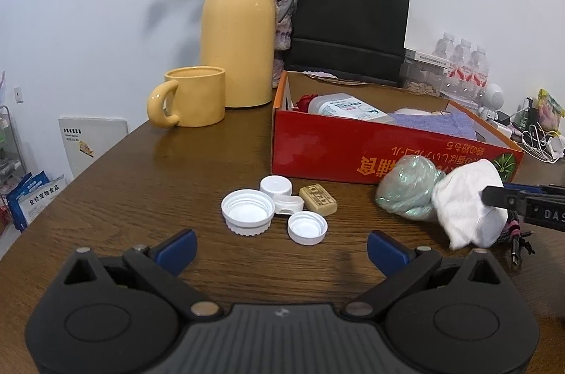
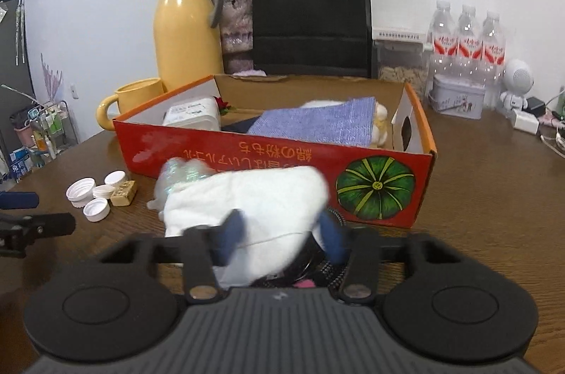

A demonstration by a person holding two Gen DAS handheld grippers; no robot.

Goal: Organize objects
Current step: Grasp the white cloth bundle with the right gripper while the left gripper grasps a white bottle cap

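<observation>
While your right gripper (image 2: 282,232) pinches the white cloth (image 2: 247,197), your left gripper (image 1: 282,245) hangs spread wide over bare table (image 1: 159,169).

Just beyond your left fingers sit three white caps (image 1: 248,211), a small white case and a tan block (image 1: 317,200), bunched together; a yellow mug (image 1: 194,96) and yellow jug (image 1: 238,31) stand farther back on the left. Your cloth is soft, crumpled and blurred, touching a glittery green bundle (image 1: 406,190), both close against the red cardboard box's (image 2: 247,155) front wall. A braided cable (image 1: 515,232) lies under the cloth. That box already holds a blue towel (image 2: 317,123) and a white container, with a black paper bag (image 2: 310,10) behind it. To the right of the box the tabletop lies open up to the water bottles (image 2: 466,35) and tin.
</observation>
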